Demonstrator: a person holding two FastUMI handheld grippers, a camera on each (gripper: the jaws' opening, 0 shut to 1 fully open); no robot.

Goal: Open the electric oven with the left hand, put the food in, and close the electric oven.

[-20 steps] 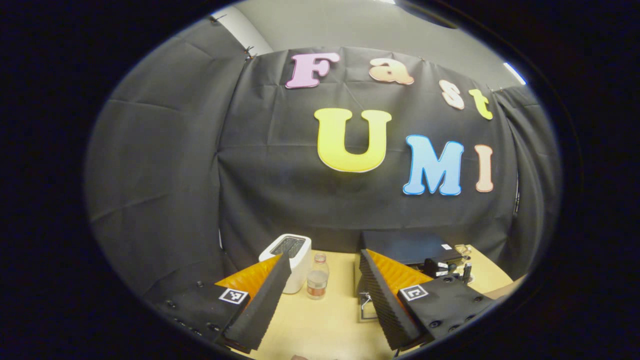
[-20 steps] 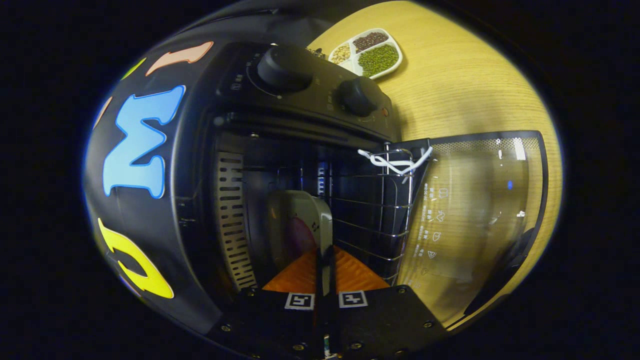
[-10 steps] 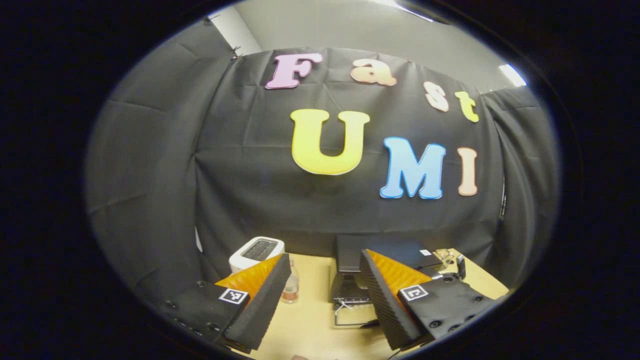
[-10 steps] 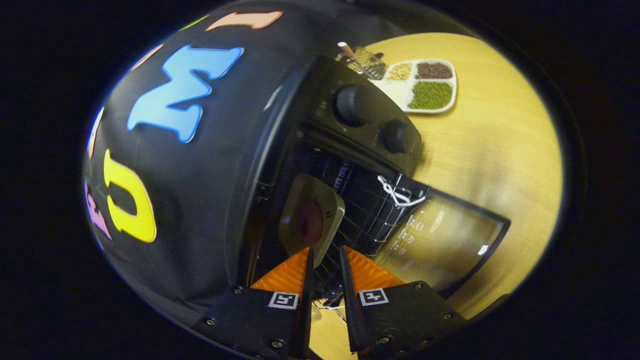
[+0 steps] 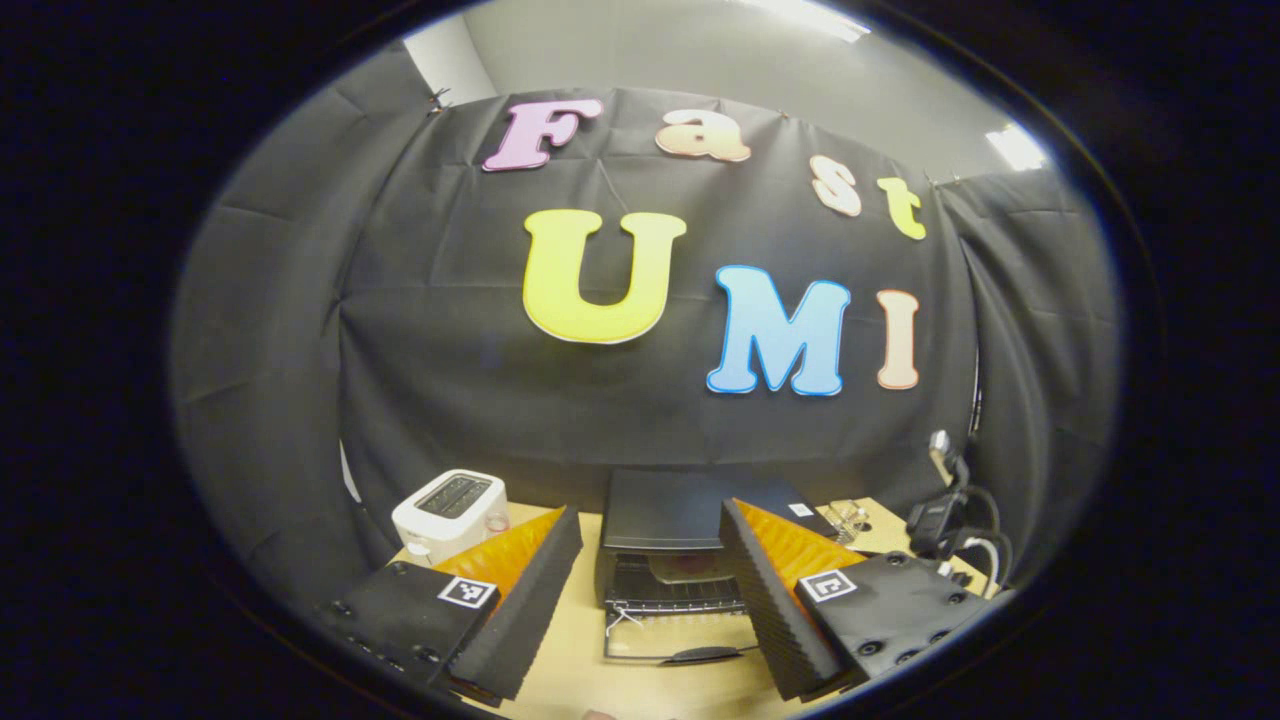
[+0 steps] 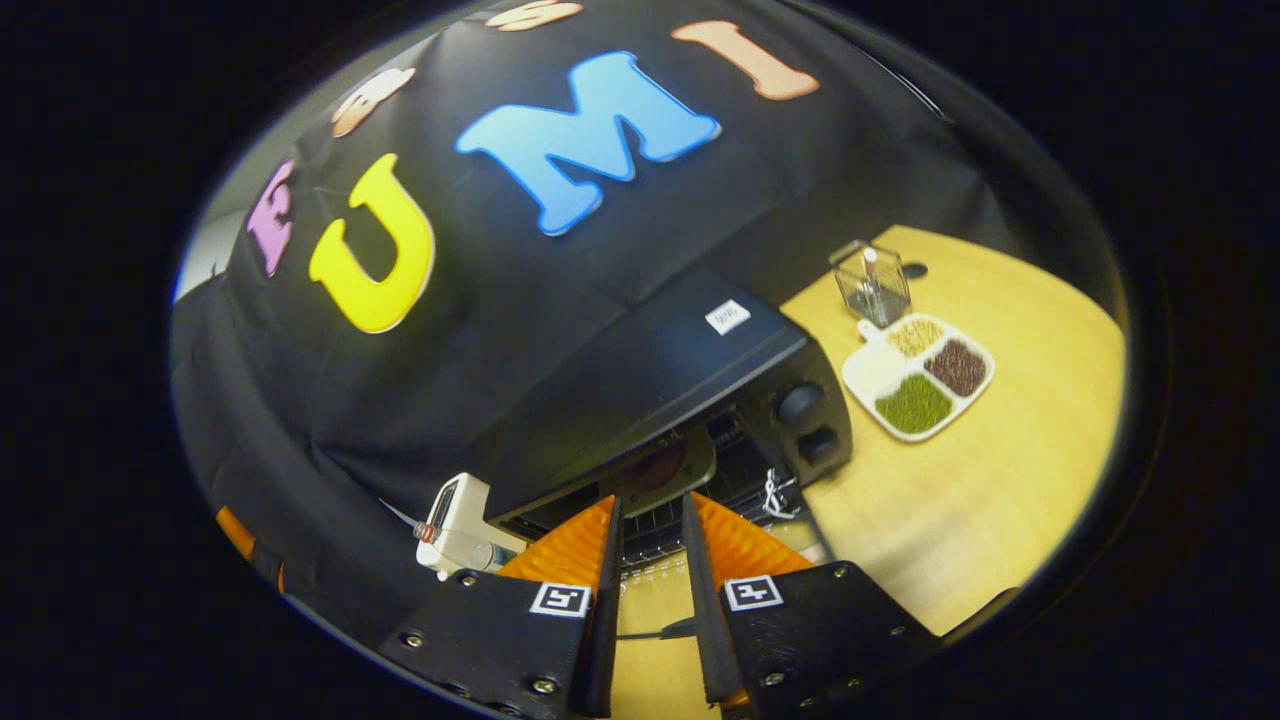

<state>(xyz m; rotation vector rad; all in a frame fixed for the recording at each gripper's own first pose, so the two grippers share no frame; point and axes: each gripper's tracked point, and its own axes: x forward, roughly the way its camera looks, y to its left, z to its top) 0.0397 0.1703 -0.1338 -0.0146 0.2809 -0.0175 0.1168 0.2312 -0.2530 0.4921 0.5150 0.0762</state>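
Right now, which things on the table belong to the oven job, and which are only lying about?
Job: electric oven, its open door, plate of food inside.
Lying about: toaster, divided dish of beans, wire basket.

Left gripper view: right finger of the left tongs (image 5: 650, 600) covers the oven's (image 5: 690, 510) right front, knobs hidden. Plate (image 5: 680, 568) inside is dim; food on it too small to make out. Left finger hides part of the toaster (image 5: 450, 505). Cabled device (image 5: 940, 515) at the right edge is unclear.

Right gripper view: right tongs (image 6: 650, 600) block the lower oven (image 6: 650, 390) cavity and most of the open door (image 6: 660, 585). Toaster (image 6: 455, 525) cut by the left finger. Mesh basket (image 6: 872, 285) contents too small to tell.
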